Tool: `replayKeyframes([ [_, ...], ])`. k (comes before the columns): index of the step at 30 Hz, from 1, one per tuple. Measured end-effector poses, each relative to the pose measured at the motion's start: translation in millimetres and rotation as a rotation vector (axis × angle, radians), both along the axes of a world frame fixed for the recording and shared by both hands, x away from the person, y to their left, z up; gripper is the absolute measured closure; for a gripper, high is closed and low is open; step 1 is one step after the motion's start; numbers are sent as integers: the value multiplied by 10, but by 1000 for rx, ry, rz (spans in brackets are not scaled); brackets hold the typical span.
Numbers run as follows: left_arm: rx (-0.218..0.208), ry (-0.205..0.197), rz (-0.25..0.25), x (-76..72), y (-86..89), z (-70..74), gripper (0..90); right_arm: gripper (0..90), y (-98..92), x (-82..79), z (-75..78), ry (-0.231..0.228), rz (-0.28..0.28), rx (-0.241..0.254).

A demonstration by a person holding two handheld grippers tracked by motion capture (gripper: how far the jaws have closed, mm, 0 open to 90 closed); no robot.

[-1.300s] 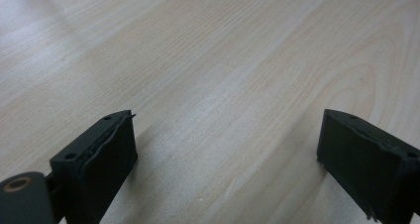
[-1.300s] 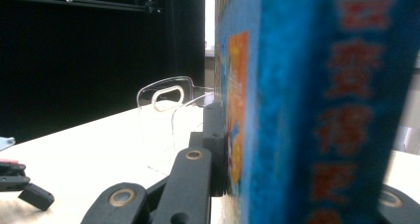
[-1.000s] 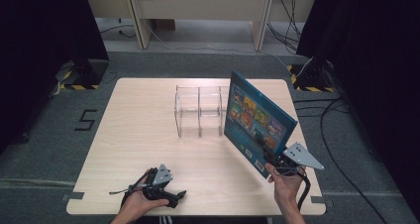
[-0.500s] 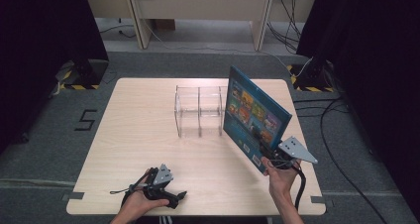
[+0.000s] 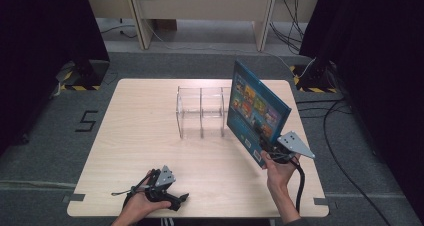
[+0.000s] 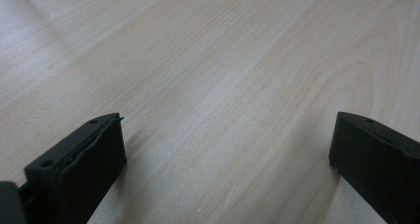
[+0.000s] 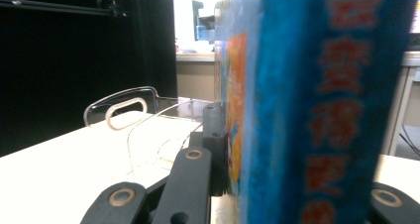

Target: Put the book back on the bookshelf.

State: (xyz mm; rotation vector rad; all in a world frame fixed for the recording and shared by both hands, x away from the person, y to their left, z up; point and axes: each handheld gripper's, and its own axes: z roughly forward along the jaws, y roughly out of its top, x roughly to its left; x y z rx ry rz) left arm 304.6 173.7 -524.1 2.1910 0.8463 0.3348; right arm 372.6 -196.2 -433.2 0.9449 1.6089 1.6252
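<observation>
Two grippers: right one (image 5: 274,153) pinching a book (image 5: 256,109) upright beside the rack (image 5: 201,111); left (image 5: 176,200) fingers wide, near table's (image 5: 140,121) front edge.

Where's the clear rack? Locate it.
In the high view the clear rack stands mid-table, just left of the blue book clamped in the right claw.

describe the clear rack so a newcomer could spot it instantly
On the light wooden table, look at the middle toward the far edge. The clear acrylic rack stands there, divided into compartments, left of the blue book; it is the one see-through thing.
</observation>
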Motion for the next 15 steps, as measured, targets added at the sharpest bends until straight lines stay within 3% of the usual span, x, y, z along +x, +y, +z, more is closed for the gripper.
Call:
replayKeyframes([
  [7,0,0,0,0,-1,0,0,831,99,109,-11,-16,-36,-13],
  [15,1,0,-1,0,0,0,0,831,210,277,-44,-4,-72,36],
])
